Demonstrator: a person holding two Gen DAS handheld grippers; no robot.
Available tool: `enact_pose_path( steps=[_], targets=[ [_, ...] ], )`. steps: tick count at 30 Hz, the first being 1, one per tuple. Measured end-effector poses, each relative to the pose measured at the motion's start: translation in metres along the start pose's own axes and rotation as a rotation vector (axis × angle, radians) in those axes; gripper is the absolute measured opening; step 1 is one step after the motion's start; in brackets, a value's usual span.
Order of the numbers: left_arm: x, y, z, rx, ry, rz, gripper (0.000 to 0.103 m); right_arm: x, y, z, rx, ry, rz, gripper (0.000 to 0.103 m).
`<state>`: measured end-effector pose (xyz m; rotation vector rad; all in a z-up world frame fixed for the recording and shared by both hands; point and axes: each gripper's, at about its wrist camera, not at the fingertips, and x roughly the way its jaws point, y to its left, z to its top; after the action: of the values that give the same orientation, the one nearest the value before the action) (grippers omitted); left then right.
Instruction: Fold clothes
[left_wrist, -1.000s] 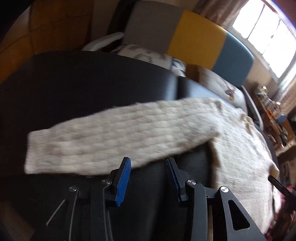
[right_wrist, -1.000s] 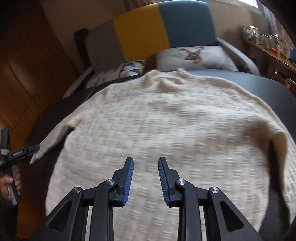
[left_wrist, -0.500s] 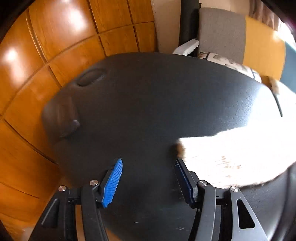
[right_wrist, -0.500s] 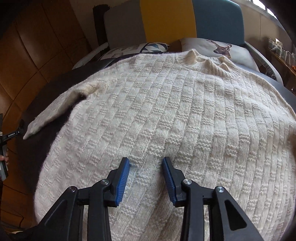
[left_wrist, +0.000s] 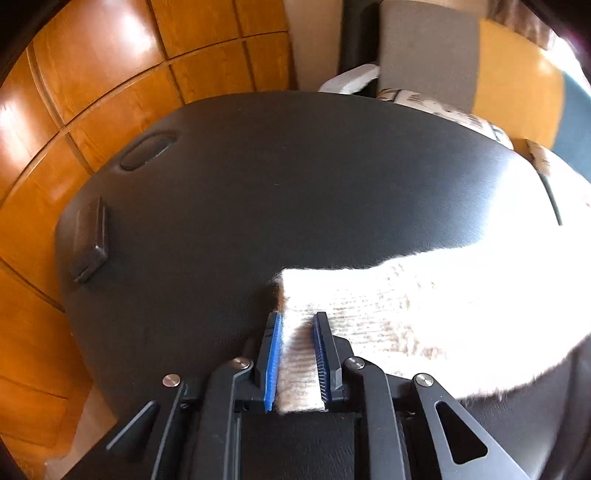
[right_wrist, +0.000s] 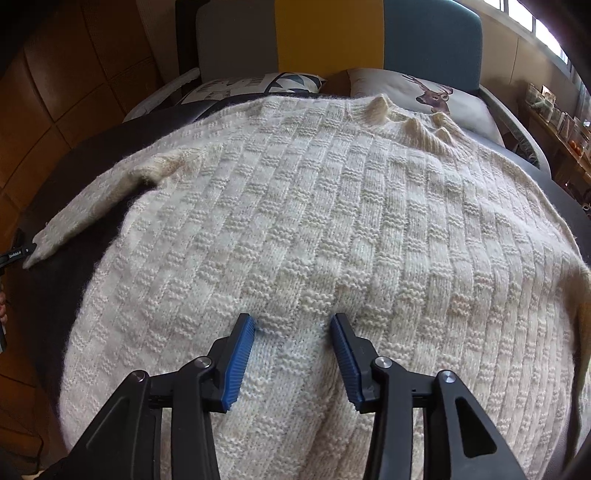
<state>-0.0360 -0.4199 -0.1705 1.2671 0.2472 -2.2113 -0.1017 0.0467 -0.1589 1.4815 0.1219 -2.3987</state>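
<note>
I see black table (left_wrist: 258, 177) carrying cream sweater (right_wrist: 314, 221), spread flat, collar far side. My right gripper (right_wrist: 293, 332) opening, fingertips pressed into hem knit. My left gripper (left_wrist: 297, 326) closing, pinching sleeve cuff (left_wrist: 299, 354).

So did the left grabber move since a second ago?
Yes. The left gripper went sideways along the sleeve to its cuff end, toward the wooden wall, and its jaws are closing with the cuff between them.
</note>
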Motion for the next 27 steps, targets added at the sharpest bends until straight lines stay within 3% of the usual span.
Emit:
enact_pose_path(
  steps=[4,7,9,11,13,18,20,24,27],
  targets=[
    [0.011,0.015,0.016,-0.048,0.035,0.034,0.018,0.003,0.003,0.002,0.002,-0.012,0.0,0.049],
    [0.005,0.025,0.02,-0.079,0.057,0.015,0.018,0.003,0.003,0.0,0.005,-0.035,-0.003,0.049],
    [-0.012,0.029,0.021,-0.098,0.023,0.034,0.018,0.002,0.0,-0.002,0.009,-0.045,0.002,0.049],
    [-0.041,0.027,0.021,-0.126,-0.044,-0.032,0.018,0.003,-0.004,-0.003,0.017,-0.052,0.021,0.05],
    [-0.067,0.01,0.023,-0.11,-0.084,-0.17,0.019,0.004,-0.007,-0.001,0.022,-0.049,0.053,0.054],
    [-0.12,-0.091,0.024,0.096,-0.168,-0.394,0.023,-0.004,-0.021,0.009,0.052,-0.002,0.17,0.055],
    [-0.133,-0.141,0.024,0.191,-0.183,-0.451,0.026,-0.014,-0.037,0.016,0.091,-0.033,0.212,0.055],
    [-0.142,-0.241,0.032,0.385,-0.205,-0.536,0.026,-0.031,-0.08,0.047,0.094,-0.119,0.125,0.055],
    [-0.145,-0.314,0.04,0.552,-0.231,-0.575,0.026,-0.028,-0.124,0.076,0.103,-0.133,0.052,0.055]
  ],
)
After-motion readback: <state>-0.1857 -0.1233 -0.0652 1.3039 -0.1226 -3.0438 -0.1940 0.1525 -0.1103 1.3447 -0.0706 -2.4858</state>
